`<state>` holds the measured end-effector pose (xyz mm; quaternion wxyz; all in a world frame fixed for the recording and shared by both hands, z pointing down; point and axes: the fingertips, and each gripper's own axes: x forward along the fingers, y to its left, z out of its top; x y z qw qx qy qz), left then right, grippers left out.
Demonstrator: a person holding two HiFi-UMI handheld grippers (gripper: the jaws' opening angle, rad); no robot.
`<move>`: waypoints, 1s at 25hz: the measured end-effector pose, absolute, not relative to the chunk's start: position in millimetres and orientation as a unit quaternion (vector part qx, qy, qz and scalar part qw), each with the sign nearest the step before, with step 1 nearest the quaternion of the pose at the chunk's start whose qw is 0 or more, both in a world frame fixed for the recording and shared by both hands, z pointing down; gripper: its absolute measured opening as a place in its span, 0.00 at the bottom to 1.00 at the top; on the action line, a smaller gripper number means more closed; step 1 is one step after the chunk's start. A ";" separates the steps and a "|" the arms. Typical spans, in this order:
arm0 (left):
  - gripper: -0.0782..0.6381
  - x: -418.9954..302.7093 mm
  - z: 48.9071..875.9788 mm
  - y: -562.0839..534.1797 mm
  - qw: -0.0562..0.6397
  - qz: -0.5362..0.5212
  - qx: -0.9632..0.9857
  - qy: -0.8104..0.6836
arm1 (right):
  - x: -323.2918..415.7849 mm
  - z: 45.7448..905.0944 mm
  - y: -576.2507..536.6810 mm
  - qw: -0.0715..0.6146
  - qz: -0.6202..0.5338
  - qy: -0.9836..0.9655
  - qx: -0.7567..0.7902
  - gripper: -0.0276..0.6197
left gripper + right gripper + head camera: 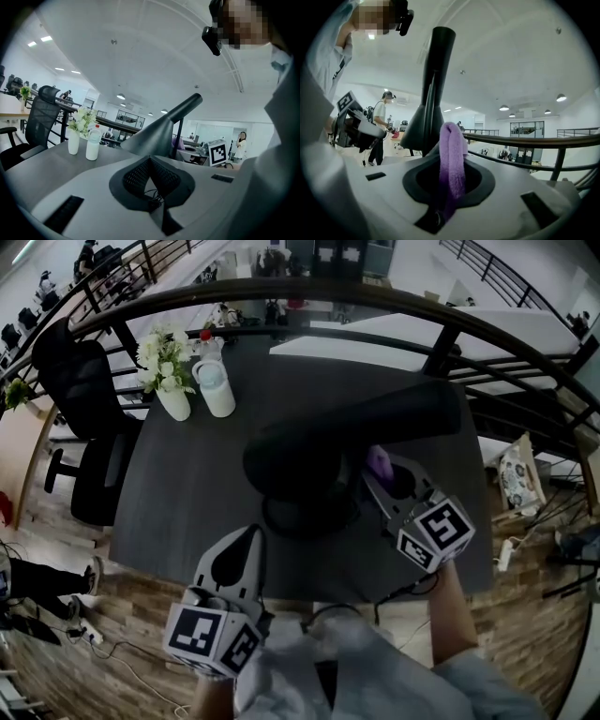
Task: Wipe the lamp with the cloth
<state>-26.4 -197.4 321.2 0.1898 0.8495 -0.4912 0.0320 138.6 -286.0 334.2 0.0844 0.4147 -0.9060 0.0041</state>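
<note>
Dark table (178,493) bears lamp (309,460); right hand-held gripper (377,471) pinches cloth (380,461) beside it; left hand-held gripper (251,536) pressed together.

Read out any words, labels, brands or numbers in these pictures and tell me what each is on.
None can be read.
Cubes on the left tool and right tool: black-and-white square marker patterns, no letters or digits.
Bottle: no print legible, too small.
Person's shirt: dark marks, too blurred to read.
</note>
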 end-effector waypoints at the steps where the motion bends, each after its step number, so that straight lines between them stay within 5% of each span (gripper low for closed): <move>1: 0.13 -26.0 321.0 -197.3 0.188 0.030 0.850 -0.491 | 139.4 341.3 -285.1 0.089 0.009 -0.904 0.418 0.13; 25: 0.13 -34.5 330.8 -190.2 0.196 0.043 0.846 -0.495 | 185.8 503.2 -244.3 0.217 0.114 -0.793 0.558 0.13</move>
